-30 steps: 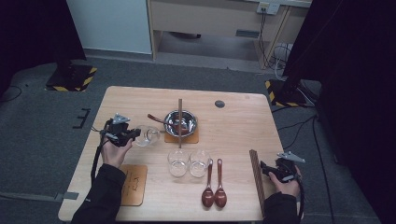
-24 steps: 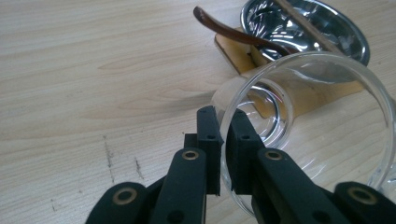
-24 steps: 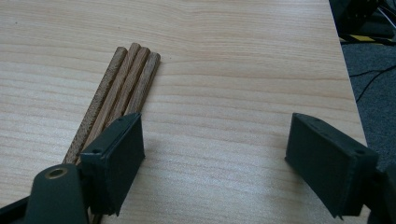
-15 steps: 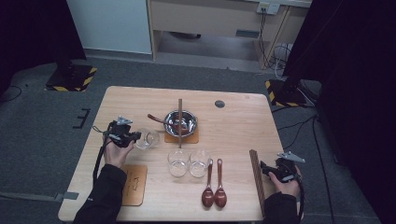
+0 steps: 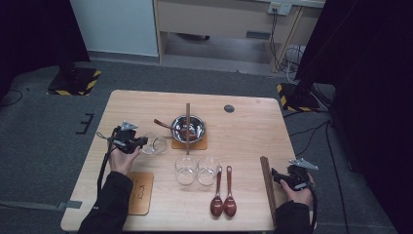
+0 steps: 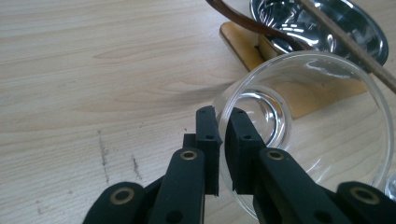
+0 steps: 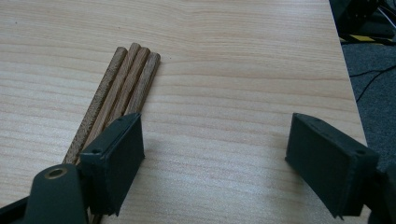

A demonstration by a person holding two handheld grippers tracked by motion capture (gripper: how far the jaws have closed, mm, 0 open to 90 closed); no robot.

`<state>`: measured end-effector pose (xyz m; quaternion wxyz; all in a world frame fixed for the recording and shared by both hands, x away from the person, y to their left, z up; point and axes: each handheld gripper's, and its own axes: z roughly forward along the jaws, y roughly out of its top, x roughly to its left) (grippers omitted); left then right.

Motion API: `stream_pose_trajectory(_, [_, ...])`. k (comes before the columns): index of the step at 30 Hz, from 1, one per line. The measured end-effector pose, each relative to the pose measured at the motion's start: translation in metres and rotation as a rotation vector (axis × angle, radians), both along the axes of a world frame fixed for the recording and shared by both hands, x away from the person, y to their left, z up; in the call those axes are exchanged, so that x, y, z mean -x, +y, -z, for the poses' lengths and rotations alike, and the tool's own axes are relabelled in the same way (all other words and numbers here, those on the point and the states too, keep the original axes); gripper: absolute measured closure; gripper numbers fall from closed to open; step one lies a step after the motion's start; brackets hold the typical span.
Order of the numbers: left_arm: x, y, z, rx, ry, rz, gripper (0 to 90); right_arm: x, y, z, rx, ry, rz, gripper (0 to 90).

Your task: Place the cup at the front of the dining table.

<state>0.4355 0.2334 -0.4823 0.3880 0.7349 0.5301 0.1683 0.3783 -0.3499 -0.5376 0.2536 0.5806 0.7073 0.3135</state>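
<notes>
Grey carpet surrounds the pale wooden worktop (image 5: 253,131). Our left forearm reaches in from six o'clock toward ten o'clock, the hand wrapped around the left tool (image 5: 138,143). Our right forearm stays low at five o'clock, holding the right tool (image 5: 275,176) above the worktop's near right edge. A steel bowl (image 5: 189,127) sits near centre on a mat. At nine o'clock from it the glass (image 6: 303,121) is tilted, its rim wall pinched between the left tool's nearly closed jaws. The right tool gapes wide, holding nothing, just beside the chopsticks (image 7: 119,93).
</notes>
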Motion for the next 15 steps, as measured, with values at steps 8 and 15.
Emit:
stream_pose_trajectory(8, [-0.003, -0.003, 0.007, 0.049, -0.062, -0.025, 81.7, 0.0, 0.0, 0.0, -0.001, 0.001, 0.002, 18.7])
stream_pose_trajectory(15, [-0.006, -0.015, 0.01, 0.044, -0.108, -0.026, 79.8, 0.0, 0.0, 0.0, 0.0, 0.001, 0.002, 18.7])
